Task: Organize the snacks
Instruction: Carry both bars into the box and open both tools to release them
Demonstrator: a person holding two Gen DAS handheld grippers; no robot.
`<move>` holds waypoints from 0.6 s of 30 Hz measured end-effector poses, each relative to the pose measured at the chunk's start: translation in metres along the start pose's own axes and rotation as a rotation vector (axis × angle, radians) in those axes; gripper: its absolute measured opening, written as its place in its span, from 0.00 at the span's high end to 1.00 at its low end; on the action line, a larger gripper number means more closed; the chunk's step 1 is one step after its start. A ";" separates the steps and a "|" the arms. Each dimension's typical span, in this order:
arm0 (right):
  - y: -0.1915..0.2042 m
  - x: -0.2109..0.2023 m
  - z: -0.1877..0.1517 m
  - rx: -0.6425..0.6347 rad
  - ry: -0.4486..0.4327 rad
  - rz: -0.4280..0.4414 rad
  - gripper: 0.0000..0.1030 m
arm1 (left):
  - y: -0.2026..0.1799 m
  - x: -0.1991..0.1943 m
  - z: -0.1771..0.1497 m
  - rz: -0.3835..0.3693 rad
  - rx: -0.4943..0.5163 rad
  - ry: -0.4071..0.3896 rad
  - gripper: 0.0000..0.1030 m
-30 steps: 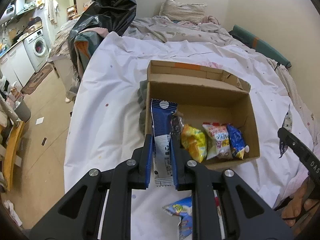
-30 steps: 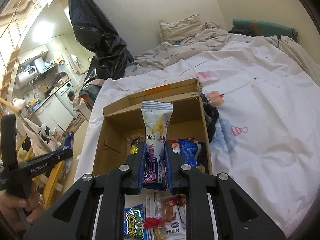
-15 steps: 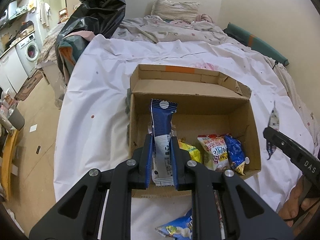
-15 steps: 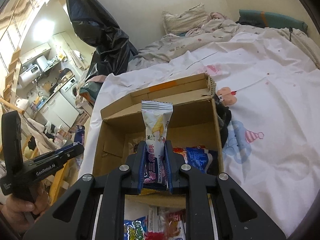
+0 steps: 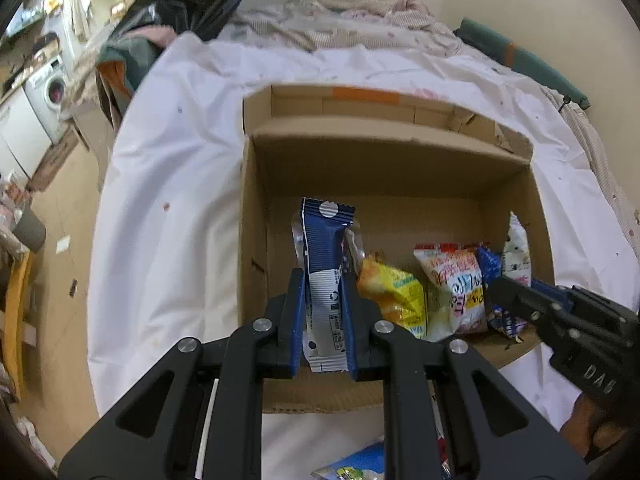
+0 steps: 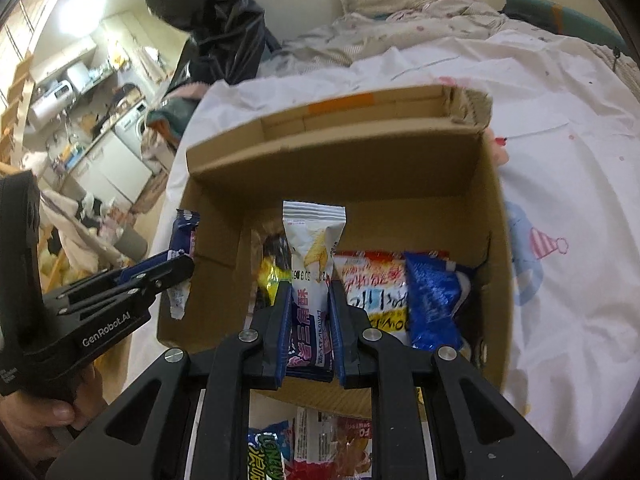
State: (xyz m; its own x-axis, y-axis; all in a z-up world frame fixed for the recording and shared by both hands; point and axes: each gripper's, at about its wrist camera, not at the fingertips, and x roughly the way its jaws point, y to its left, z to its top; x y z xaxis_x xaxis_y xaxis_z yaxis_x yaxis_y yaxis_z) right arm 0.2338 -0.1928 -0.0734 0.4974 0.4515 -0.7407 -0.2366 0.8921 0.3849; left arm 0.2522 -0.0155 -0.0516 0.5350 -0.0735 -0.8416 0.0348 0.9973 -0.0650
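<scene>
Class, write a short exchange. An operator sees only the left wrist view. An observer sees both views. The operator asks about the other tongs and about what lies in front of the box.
Operator: My left tongs grip a blue packet by the box. Are the other tongs gripping anything?
Observer: Yes. The right tongs are shut on a white packet that has a purple lower half and a picture of a yellow cone.
Operator: What lies in front of the box?
Observer: A red packet lies on the sheet just outside the near wall, beside a green-lettered packet.
</scene>
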 end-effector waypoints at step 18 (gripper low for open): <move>-0.004 0.021 -0.004 0.029 0.088 -0.009 0.78 | 0.000 0.012 -0.001 -0.035 -0.032 0.045 0.86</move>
State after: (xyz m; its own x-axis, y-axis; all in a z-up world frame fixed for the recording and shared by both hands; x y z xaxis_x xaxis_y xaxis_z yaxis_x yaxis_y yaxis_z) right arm 0.2416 -0.1863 -0.0930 0.4242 0.4439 -0.7893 -0.2070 0.8961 0.3927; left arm 0.2581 -0.0167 -0.0625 0.4954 -0.1092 -0.8618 0.0251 0.9935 -0.1114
